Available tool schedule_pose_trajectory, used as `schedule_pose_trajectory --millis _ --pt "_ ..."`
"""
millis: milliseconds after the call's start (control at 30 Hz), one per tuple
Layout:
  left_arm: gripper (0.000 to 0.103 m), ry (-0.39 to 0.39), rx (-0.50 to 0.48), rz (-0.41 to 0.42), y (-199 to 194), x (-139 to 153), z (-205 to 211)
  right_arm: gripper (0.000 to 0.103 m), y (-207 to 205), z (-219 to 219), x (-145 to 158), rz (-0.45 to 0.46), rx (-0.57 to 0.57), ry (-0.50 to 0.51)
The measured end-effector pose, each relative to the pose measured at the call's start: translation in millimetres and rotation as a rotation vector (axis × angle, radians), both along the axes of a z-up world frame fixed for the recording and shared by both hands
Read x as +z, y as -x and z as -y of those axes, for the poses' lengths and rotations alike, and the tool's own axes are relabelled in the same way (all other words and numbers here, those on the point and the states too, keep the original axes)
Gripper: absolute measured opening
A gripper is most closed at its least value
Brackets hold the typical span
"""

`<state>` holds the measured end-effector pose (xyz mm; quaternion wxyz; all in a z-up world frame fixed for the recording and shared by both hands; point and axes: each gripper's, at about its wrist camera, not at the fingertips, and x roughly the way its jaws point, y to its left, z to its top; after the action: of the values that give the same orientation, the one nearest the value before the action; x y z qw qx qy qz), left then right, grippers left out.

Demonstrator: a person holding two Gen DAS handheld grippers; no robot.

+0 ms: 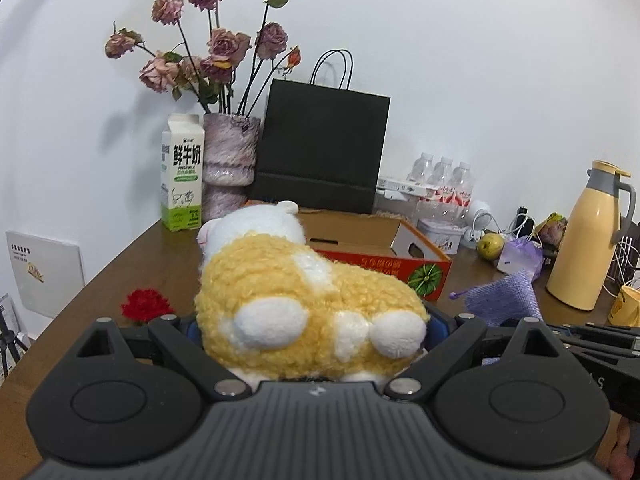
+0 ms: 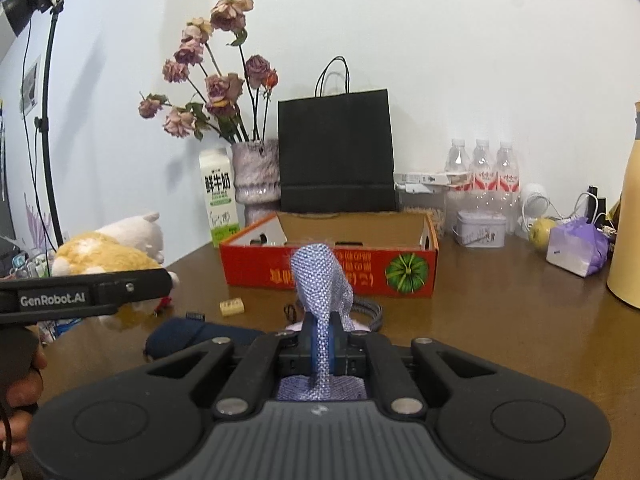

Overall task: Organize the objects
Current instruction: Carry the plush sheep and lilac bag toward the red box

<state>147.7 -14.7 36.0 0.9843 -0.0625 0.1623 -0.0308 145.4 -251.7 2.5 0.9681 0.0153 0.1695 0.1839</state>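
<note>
Brown table [image 2: 500, 320] — red box [image 2: 332, 276], black bag [image 2: 336, 152]

You have a fluffy plush toy [image 1: 308, 304] in yellow with white patches and a white head. The open cardboard box [image 2: 332, 272] is red outside, printed with a green striped melon, and plain brown inside. The woven mesh cloth [image 2: 320, 280] is pale lilac with a fine dotted weave. The paper carrier bag [image 2: 336, 152] is black, the wooden table [image 2: 500, 300] dark brown.
</note>
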Motion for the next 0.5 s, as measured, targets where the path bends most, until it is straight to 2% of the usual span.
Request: schedule_pose_trajectory --millis 500 --pt "0.096 -0.001 0.013 0.037 -45 24 15 0.004 -49 -9 17 0.046 -0.004 0.002"
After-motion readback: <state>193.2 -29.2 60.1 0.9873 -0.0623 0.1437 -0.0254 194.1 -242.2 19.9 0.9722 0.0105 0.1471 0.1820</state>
